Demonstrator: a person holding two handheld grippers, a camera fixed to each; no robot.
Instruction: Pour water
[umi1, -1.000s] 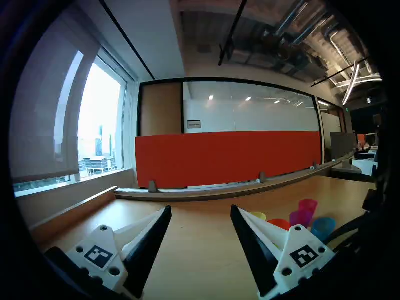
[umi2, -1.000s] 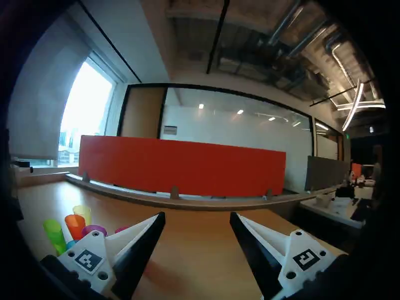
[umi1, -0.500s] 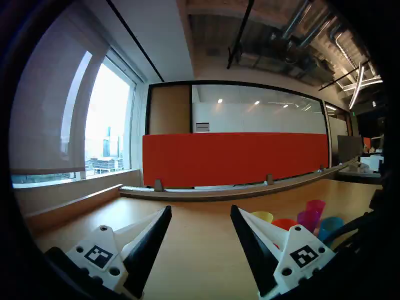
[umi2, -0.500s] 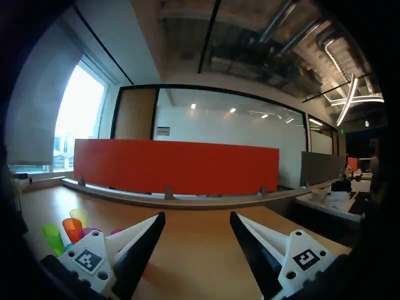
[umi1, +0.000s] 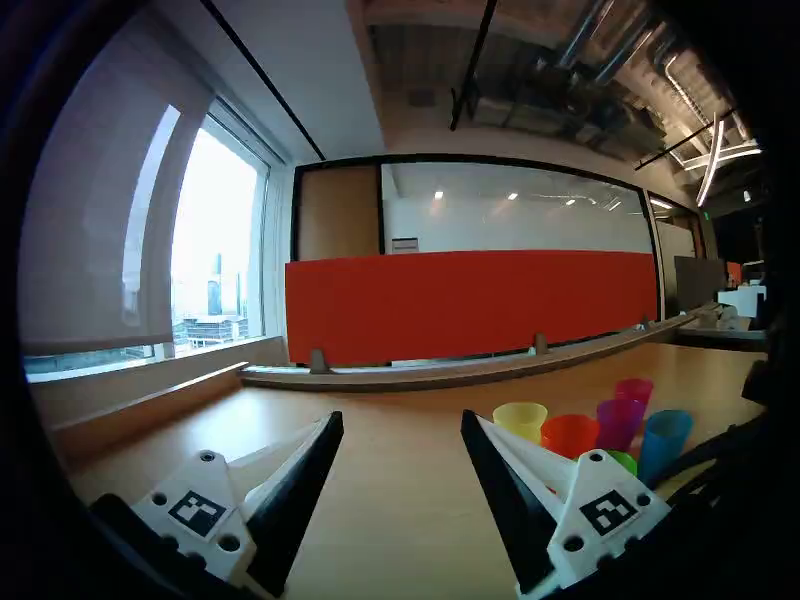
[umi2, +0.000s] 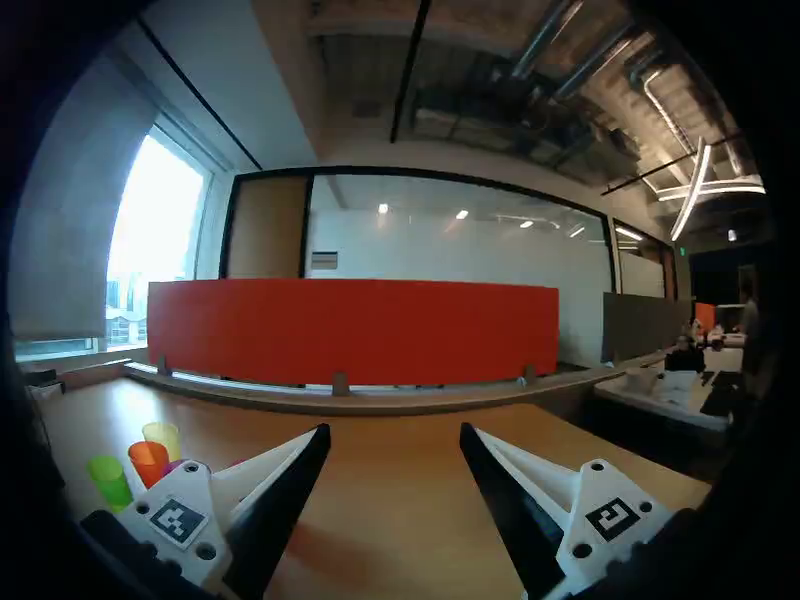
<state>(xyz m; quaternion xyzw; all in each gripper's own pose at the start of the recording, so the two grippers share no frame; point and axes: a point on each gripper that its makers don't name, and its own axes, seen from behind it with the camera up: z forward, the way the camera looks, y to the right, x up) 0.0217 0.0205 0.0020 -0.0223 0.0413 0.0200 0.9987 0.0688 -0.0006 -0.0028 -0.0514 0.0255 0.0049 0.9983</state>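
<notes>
Several coloured plastic cups stand in a cluster on the wooden table. In the left gripper view I see a yellow cup (umi1: 520, 421), an orange cup (umi1: 569, 435), a purple cup (umi1: 618, 424), a pink cup (umi1: 634, 391) and a blue cup (umi1: 664, 444), just right of my left gripper (umi1: 400, 440), which is open and holds nothing. In the right gripper view a green cup (umi2: 108, 480), an orange cup (umi2: 148, 462) and a yellow cup (umi2: 162, 438) stand at the lower left, beside my open right gripper (umi2: 393, 445). I cannot tell whether any cup holds water.
A red divider panel (umi1: 470, 302) runs along the far edge of the wooden table (umi1: 400, 520). A window (umi1: 210, 270) and a low ledge are at the left. Further desks with items stand at the right (umi2: 690, 375).
Both views have shifted slightly; in the left gripper view more of the cups now show to the right of the fingers. Both grippers stay open.
</notes>
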